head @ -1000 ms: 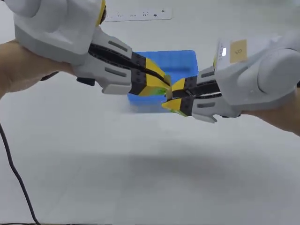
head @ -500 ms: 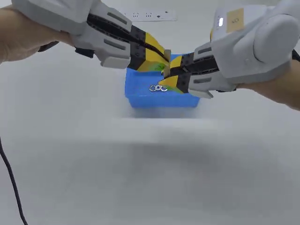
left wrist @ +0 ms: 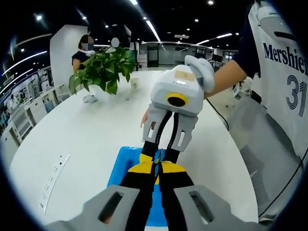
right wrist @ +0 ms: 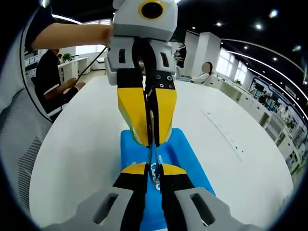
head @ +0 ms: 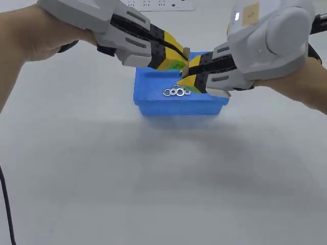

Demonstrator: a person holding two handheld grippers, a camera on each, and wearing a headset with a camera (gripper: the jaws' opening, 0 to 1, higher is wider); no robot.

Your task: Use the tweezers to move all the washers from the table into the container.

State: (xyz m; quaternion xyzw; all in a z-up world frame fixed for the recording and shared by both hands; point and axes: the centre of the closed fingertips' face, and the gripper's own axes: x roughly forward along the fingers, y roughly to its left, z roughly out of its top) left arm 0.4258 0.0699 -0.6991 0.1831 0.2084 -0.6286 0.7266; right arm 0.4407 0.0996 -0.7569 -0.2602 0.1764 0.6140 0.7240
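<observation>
The tweezers [right wrist: 153, 153] are pinched between the pressed jaws of the left gripper [head: 180, 57]. Their lower part is clamped by the right gripper [head: 193, 81], whose jaws are also pressed together. Both grippers are held tip to tip above the blue container [head: 173, 108] on the white table [head: 153, 178]. A small row of washers [head: 177, 92] is seen lying inside the container.

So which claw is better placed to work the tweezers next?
Probably the right claw: it is shut on the tweezers just over the washers in the blue box. The left claw grips them further up, seemingly just steadying them.
</observation>
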